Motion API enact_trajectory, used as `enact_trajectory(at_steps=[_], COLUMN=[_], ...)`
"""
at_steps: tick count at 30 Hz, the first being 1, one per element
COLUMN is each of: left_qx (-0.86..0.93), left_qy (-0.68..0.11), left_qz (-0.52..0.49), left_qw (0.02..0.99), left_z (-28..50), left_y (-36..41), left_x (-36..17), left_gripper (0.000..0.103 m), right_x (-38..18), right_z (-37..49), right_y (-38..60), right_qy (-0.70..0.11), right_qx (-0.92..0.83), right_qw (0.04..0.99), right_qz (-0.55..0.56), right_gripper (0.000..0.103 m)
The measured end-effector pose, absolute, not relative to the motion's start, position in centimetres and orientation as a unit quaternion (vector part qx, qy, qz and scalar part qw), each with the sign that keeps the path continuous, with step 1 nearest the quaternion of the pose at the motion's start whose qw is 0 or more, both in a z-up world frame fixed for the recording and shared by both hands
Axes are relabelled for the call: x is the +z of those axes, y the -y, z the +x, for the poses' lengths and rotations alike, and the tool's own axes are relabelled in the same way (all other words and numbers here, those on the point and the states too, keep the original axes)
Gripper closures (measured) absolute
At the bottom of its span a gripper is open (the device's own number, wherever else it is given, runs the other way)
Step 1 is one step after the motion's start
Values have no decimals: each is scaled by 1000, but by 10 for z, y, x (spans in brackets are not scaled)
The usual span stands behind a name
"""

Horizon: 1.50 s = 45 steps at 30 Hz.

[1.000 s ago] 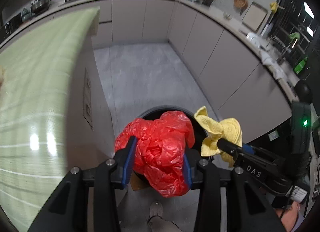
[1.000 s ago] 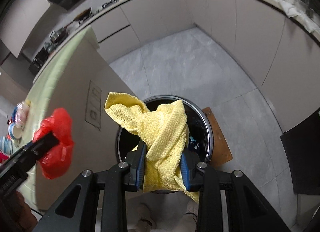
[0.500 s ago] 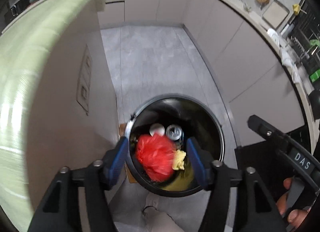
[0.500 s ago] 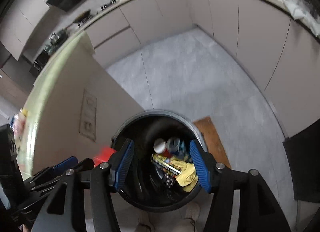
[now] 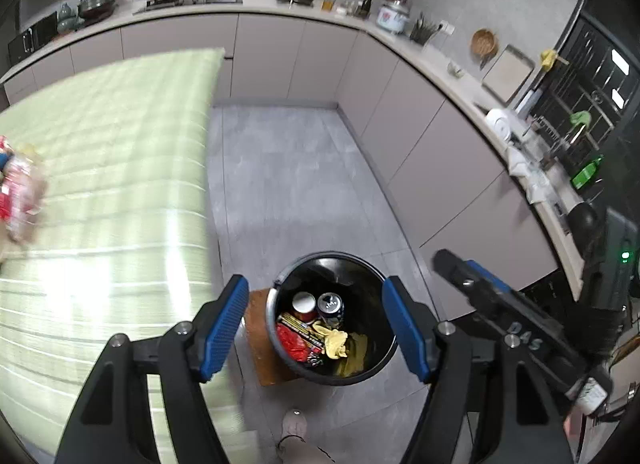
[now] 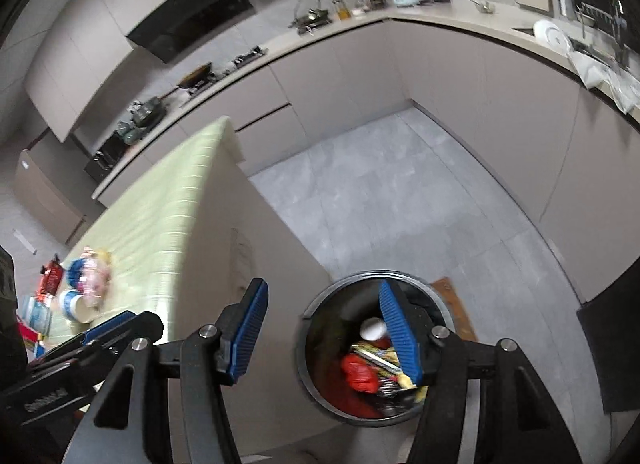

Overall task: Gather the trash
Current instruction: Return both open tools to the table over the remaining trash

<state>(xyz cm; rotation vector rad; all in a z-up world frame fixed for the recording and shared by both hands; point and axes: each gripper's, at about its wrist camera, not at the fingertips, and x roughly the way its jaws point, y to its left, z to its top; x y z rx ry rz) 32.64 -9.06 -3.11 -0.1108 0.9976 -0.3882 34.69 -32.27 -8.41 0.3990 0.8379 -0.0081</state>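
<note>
Kitchen: grey tile floor, beige cabinets running round, green-striped table off to the left gripper's side.

Progress, as a judgement: partway. The black bin on the floor already holds a red bag, a yellow cloth, a can and some wrappers. More trash is left on the table: cups and packets, blurred, can't itemise. Next job looks like heading to the table for that pile.

Left gripper: jaws have just been opening further, now spread wide, nothing between the pads. The bin sits directly ahead and below, framed between the fingers, no contact.

Right gripper: jaws spread about halfway, they opened moments ago, empty. Its right-hand pad overlaps the bin mouth in view only, well above it. The bin is ahead and to its right, the table edge ahead-left, the left gripper's fingers just beside it at lower left.

Both grippers are clear of the bin and free for the next pick.
</note>
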Motion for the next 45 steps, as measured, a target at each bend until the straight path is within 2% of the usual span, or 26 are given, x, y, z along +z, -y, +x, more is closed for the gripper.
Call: enact_trajectory(at_steps=[3, 9, 16, 20, 34, 45], left_qx=[-185, -133, -59, -26, 86, 57], left_qy=[-464, -446, -454, -456, -442, -449], left_qz=[-60, -62, -77, -79, -90, -71], left_qw=[864, 883, 886, 886, 889, 889], left_z=[324, 327, 328, 329, 367, 402], left_y=[52, -38, -152, -191, -271, -312], left_x=[-13, -15, -38, -45, -51, -58], left_gripper=[32, 32, 32, 32, 32, 32], right_x=[-67, -48, -58, -67, -68, -71], right_z=[346, 350, 357, 362, 426, 469], right_y=[284, 188, 77, 32, -15, -75], right_qy=[-391, -379, -384, -395, -407, -425], right_qx=[12, 48, 81, 96, 162, 152], right_qw=[899, 906, 903, 899, 887, 885], right_qz=[197, 185, 173, 162, 143, 115], right_gripper=[42, 39, 38, 38, 38, 38])
